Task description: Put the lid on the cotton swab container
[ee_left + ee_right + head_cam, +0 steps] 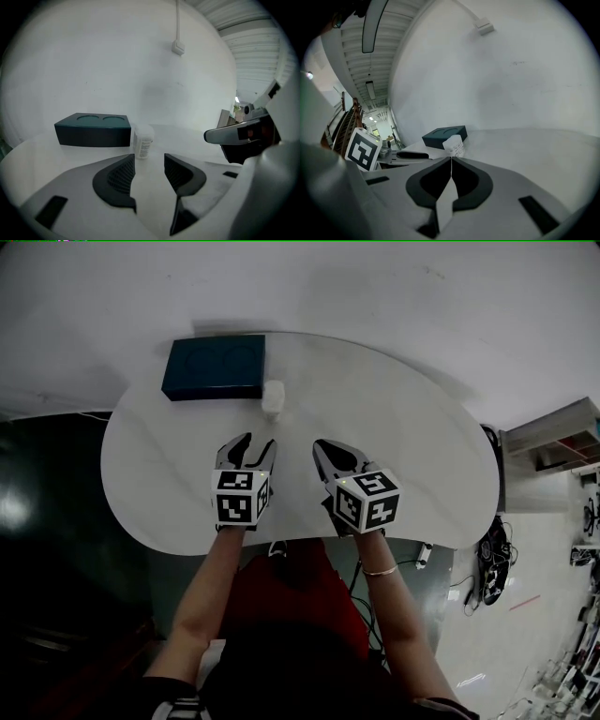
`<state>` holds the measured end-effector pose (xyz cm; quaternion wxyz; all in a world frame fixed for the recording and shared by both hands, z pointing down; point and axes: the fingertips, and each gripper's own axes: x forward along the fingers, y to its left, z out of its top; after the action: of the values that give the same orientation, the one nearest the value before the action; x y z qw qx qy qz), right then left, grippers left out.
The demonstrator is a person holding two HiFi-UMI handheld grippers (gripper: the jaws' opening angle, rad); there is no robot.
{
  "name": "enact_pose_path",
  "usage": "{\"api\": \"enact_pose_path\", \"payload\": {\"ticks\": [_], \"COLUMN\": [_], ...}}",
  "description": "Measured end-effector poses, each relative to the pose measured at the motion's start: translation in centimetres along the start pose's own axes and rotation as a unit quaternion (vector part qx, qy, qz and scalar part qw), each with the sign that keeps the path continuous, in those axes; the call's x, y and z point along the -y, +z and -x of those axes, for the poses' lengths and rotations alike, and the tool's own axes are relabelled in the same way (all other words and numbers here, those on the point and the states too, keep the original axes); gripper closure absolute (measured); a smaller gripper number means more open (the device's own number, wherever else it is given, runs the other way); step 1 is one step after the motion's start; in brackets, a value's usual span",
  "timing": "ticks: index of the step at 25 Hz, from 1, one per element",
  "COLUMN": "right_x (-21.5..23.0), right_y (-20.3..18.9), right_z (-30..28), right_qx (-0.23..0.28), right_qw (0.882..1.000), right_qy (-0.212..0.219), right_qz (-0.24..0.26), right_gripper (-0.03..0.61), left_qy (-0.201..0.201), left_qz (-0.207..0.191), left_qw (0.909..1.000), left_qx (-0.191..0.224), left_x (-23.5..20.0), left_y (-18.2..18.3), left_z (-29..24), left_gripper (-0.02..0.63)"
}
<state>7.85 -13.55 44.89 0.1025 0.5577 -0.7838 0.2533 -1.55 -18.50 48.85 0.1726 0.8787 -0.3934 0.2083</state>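
Note:
The cotton swab container [273,397] is a small whitish tub with a printed label. It stands upright on the white table [422,446], touching the right end of a dark teal box [214,368]. Whether a lid sits on it I cannot tell. My left gripper [260,442] hovers a short way in front of the tub, open and empty. In the left gripper view the tub [143,141] stands just beyond the gap of the left gripper [149,159]. My right gripper [320,446] is beside the left one, shut on nothing. In the right gripper view the tub [454,144] shows past the closed right gripper [451,158].
The teal box [93,129] has two round recesses in its top and lies at the table's far left. A white wall rises behind the table. The rounded front table edge [281,545] is close to the person's body. Cables and shelving [562,442] are on the floor at right.

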Motion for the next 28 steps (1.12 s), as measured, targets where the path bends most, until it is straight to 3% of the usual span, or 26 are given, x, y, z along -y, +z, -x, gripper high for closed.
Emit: {"api": "enact_pose_path", "payload": {"ticks": [16, 28], "right_x": [-2.0, -3.3], "right_y": [-2.8, -3.5], "right_z": [3.6, 7.3], "right_qx": [0.019, 0.040], "right_qw": [0.999, 0.998], "right_qy": [-0.039, -0.039], "right_qz": [-0.023, -0.003], "right_gripper": [0.561, 0.563], "left_qy": [-0.040, -0.052], "left_qz": [-0.008, -0.016], "left_qw": [0.9989, 0.9972], "left_qx": [0.022, 0.052], "left_x": [1.7, 4.6], "left_y": [-0.4, 0.4], "left_z": [4.5, 8.9], "left_gripper": [0.545, 0.588]}}
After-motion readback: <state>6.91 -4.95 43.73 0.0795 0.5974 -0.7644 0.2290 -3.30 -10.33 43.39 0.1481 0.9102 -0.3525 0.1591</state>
